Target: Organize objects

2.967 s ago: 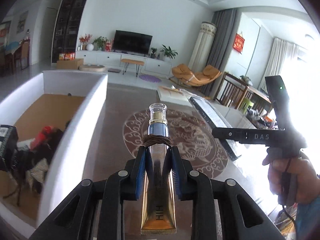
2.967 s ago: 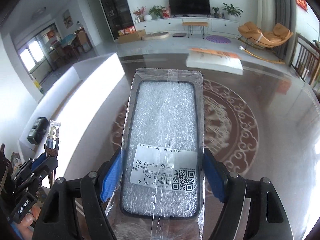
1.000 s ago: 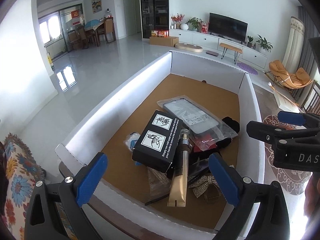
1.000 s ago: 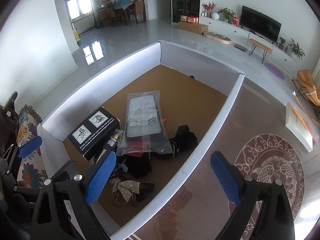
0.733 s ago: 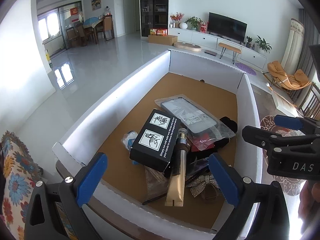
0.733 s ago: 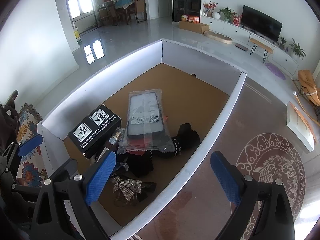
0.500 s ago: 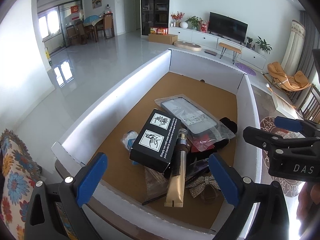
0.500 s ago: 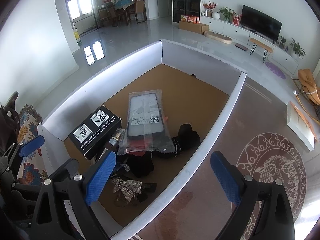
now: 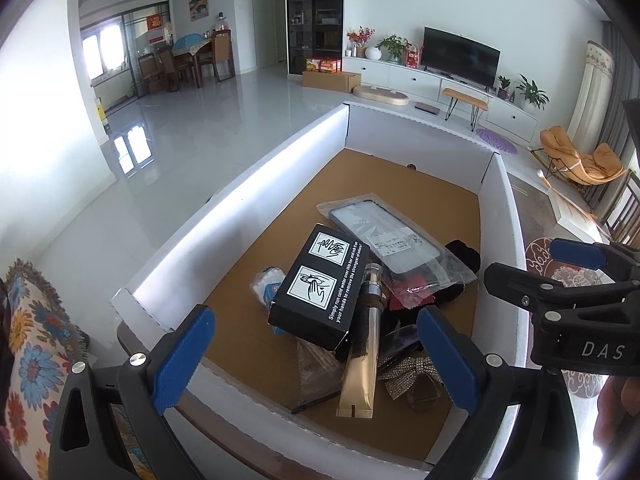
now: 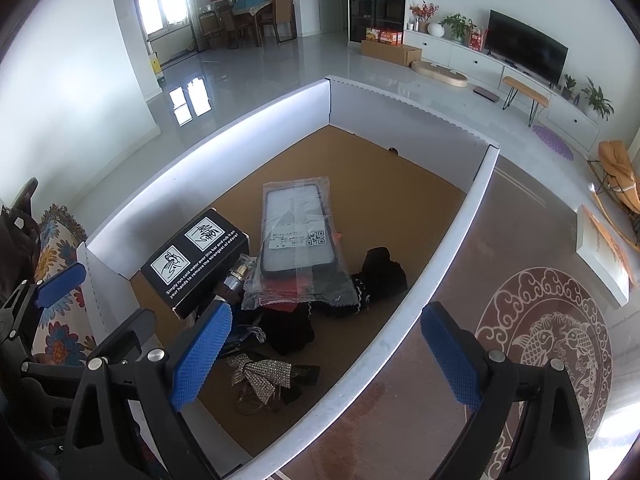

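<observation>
A white-walled cardboard box (image 9: 248, 184) (image 10: 436, 264) holds a pile of things. A gold tube with a clear cap (image 9: 362, 344) lies against a black carton (image 9: 320, 284) (image 10: 196, 256). A bagged phone case (image 9: 384, 236) (image 10: 298, 232) rests on dark cloth (image 10: 380, 272), and a sparkly bow (image 9: 412, 372) (image 10: 260, 376) lies near the front wall. My left gripper (image 9: 316, 356) hangs open above the box's near end, nothing between its fingers. My right gripper (image 10: 328, 352) is open too, over the box's right wall.
The box sits on a brown table with a round fish pattern (image 10: 548, 344). A flowered cushion (image 9: 36, 332) lies at the left. A flat white box (image 10: 600, 252) lies on the table's far right. A person's hand (image 9: 620, 396) holds the right gripper's handle.
Three seconds ago the left gripper held the gold tube and the right held the bagged phone case; both now lie in the box. Over the last second both open grippers barely moved.
</observation>
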### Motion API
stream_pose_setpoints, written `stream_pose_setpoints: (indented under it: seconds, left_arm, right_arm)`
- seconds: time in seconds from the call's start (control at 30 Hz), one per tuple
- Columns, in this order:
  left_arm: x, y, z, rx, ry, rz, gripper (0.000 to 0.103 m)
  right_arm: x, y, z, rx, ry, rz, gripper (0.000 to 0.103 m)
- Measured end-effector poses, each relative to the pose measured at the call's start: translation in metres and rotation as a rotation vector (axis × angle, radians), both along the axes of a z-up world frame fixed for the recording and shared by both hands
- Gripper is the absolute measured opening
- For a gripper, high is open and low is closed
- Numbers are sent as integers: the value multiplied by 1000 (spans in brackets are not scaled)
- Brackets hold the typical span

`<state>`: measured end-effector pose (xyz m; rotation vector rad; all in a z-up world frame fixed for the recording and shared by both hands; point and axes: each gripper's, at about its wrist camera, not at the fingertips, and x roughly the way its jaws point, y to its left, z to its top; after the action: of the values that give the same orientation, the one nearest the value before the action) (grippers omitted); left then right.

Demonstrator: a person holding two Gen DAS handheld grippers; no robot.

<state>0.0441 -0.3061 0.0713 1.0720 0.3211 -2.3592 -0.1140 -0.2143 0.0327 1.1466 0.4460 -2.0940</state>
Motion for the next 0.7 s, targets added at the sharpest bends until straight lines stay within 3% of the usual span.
stream_pose_setpoints:
  seconds: [0.7]
  left_arm:
    - [1, -4, 1, -10, 3, 14, 103]
  right_arm:
    - [1, -8, -3, 9, -25, 4, 96]
